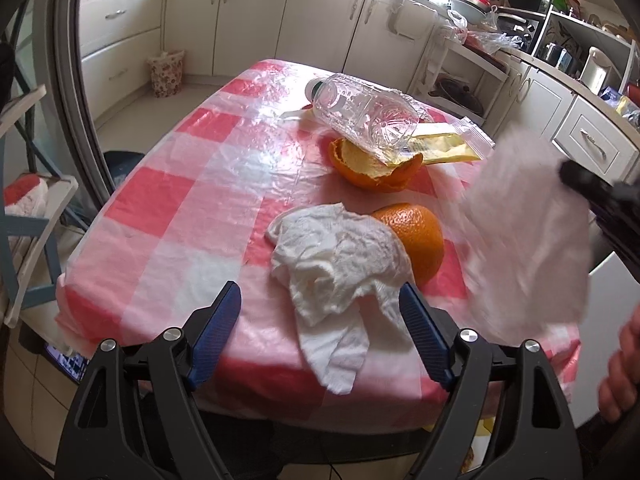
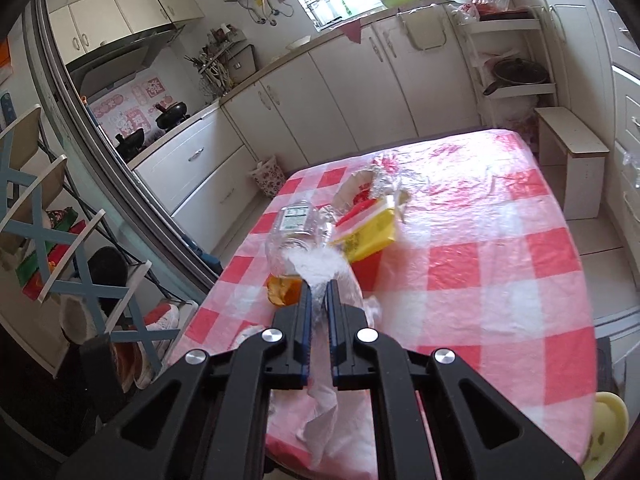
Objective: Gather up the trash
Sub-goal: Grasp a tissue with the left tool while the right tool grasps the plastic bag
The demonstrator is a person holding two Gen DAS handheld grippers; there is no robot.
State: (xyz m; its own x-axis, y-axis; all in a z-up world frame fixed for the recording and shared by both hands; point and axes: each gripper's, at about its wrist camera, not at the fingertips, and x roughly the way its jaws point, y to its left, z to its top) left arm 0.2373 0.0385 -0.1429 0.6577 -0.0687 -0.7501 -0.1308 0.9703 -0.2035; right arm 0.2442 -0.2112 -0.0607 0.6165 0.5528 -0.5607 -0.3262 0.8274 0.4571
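Observation:
In the left wrist view my left gripper [image 1: 320, 288] is open at the table's near edge, its blue pads on either side of a crumpled white tissue [image 1: 340, 264] without pressing it. An orange [image 1: 418, 236] lies just behind the tissue. Further back a clear plastic bottle [image 1: 364, 116] rests on an orange peel [image 1: 372, 166], beside a yellow wrapper [image 1: 444, 146]. At the right, my right gripper [image 1: 572, 176] holds a second white tissue [image 1: 528, 232] up in the air. In the right wrist view my right gripper [image 2: 319, 286] is shut on this tissue [image 2: 320, 264], which hangs down between its fingers.
The table wears a red and white checked cloth [image 2: 480, 264] under clear plastic. A folding chair [image 2: 60, 216] and shoes stand at its left, and a patterned bag [image 1: 166, 72] sits on the floor by the cabinets. A white stool [image 2: 572, 152] is at the far right. A hand [image 1: 620, 368] shows at the right edge.

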